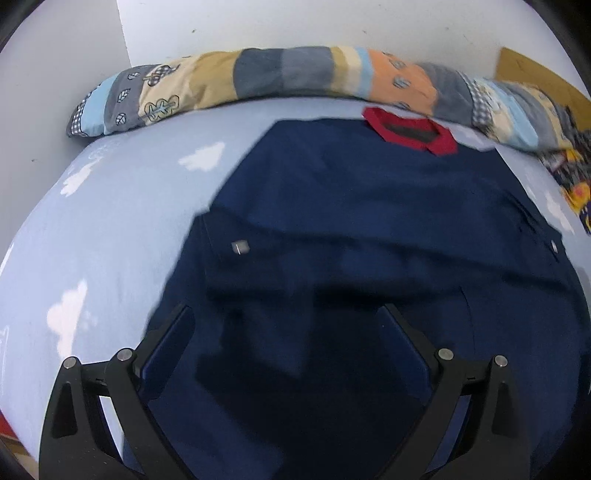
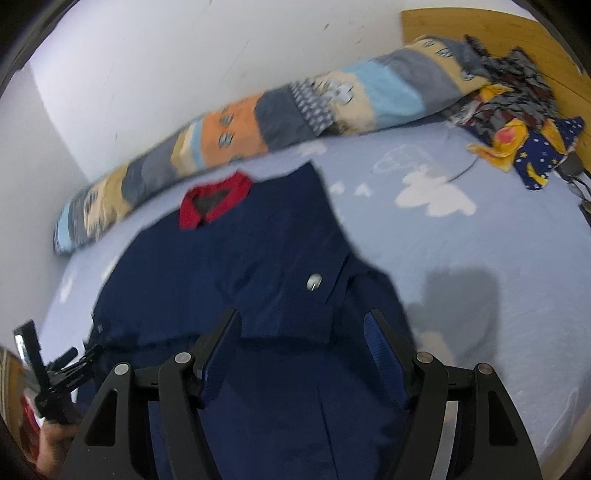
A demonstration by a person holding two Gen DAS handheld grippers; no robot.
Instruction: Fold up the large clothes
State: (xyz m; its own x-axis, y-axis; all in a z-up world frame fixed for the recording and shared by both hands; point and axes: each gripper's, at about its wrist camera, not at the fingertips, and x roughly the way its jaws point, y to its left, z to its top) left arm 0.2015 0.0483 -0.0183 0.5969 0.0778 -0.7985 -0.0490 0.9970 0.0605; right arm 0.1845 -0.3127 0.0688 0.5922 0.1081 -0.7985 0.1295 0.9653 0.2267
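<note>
A large navy garment (image 1: 351, 206) with a red collar (image 1: 410, 131) lies spread on the light blue bed sheet (image 1: 110, 229), both sleeves folded in over the body. A silver cuff button (image 1: 240, 247) shows on the left sleeve. My left gripper (image 1: 286, 314) is open and empty above the garment's lower left part. In the right wrist view the garment (image 2: 229, 258), its collar (image 2: 214, 201) and a cuff button (image 2: 314, 282) show. My right gripper (image 2: 301, 321) is open and empty above the folded right sleeve. The left gripper (image 2: 55, 373) shows at the lower left.
A patchwork quilt roll (image 1: 295, 74) lies along the white wall behind the collar. A pile of patterned clothes (image 2: 517, 129) sits at the right by a wooden headboard (image 2: 498, 33). The sheet (image 2: 480, 240) has white cloud prints.
</note>
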